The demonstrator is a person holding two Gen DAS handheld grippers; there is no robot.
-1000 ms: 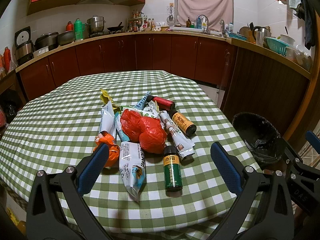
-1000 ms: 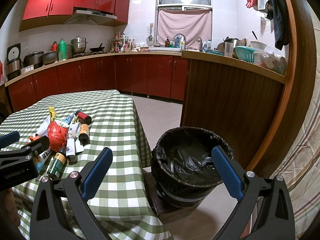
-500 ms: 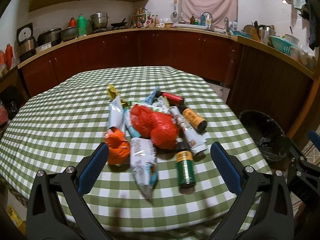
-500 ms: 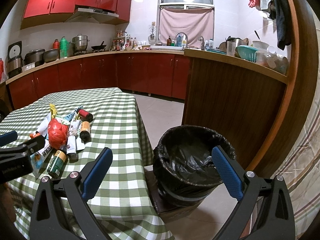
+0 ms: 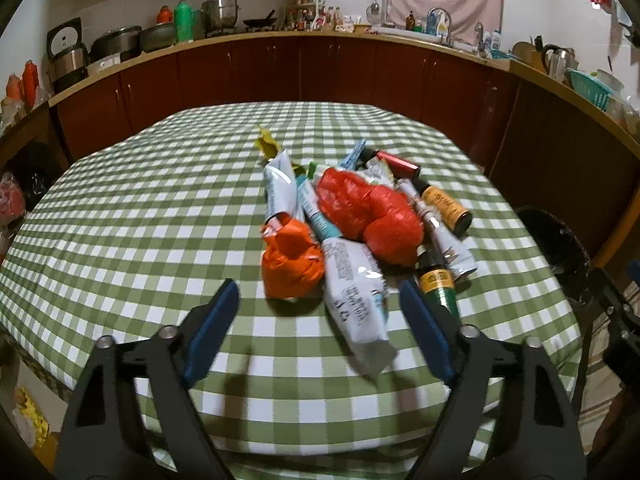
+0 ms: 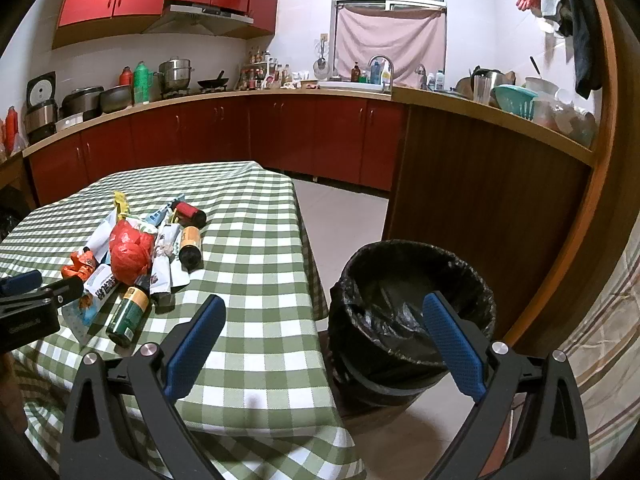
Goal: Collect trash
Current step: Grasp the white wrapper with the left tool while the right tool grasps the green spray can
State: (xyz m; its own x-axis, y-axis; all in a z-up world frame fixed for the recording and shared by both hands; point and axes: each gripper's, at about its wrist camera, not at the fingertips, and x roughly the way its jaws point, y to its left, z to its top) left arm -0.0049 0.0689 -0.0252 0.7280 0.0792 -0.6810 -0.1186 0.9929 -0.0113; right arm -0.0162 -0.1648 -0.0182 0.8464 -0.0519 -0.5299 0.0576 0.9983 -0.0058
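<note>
A pile of trash lies on the green checked table point(image 5: 140, 220): an orange bag point(image 5: 290, 262), a red bag point(image 5: 368, 212), a white wrapper point(image 5: 356, 292), a green bottle point(image 5: 438, 286), an orange-labelled bottle point(image 5: 446, 208) and a red can point(image 5: 396, 162). My left gripper point(image 5: 320, 326) is open and empty, hovering just short of the orange bag and white wrapper. My right gripper point(image 6: 324, 344) is open and empty, off the table's corner, between the pile point(image 6: 132, 256) and the black-lined bin point(image 6: 408, 304).
The bin stands on the floor right of the table; its rim shows in the left wrist view point(image 5: 560, 248). Red cabinets and a cluttered counter point(image 6: 240, 128) run along the back. A wooden partition point(image 6: 480, 200) stands behind the bin.
My left gripper has moved left and closer to the pile; the orange bag and white wrapper now lie between its fingers' line. My right gripper has barely shifted.
</note>
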